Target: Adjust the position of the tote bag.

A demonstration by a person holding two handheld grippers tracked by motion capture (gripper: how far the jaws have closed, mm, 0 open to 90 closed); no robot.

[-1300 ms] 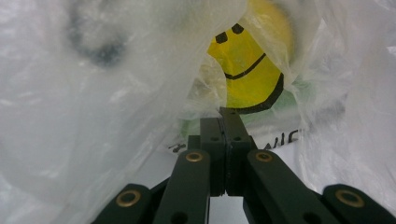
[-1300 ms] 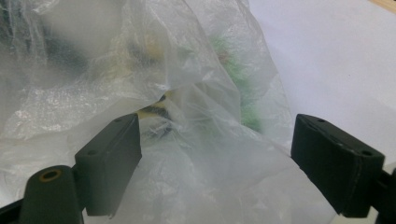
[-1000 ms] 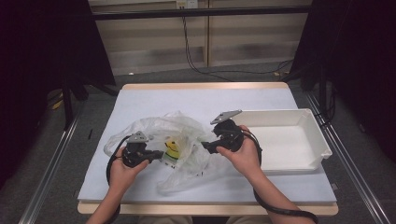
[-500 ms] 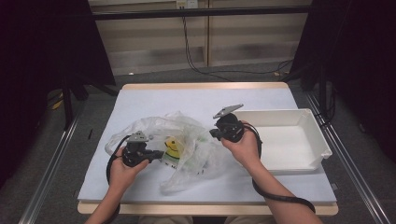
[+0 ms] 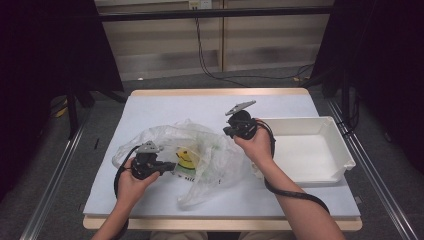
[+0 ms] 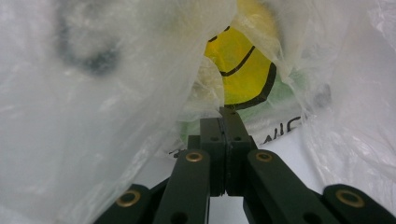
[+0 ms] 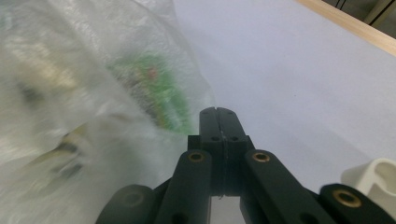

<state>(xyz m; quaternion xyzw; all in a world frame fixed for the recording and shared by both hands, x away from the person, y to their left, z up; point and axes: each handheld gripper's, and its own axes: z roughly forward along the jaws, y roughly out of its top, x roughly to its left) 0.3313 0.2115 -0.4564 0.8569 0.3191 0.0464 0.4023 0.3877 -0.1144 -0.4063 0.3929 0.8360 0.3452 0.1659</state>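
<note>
Left tongs are pinching the plastic bag shut-tight; right tongs are closing empty beside it. Thin film — one hard tug and it's tearing, or slipping free.

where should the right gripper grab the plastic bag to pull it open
Take the plastic bag at its loose far right edge, near the right gripper, coming in from the tray side. The film there bunches up off the table into folds thin enough to pinch, and the left gripper already pins the opposite side by the yellow print.
</note>
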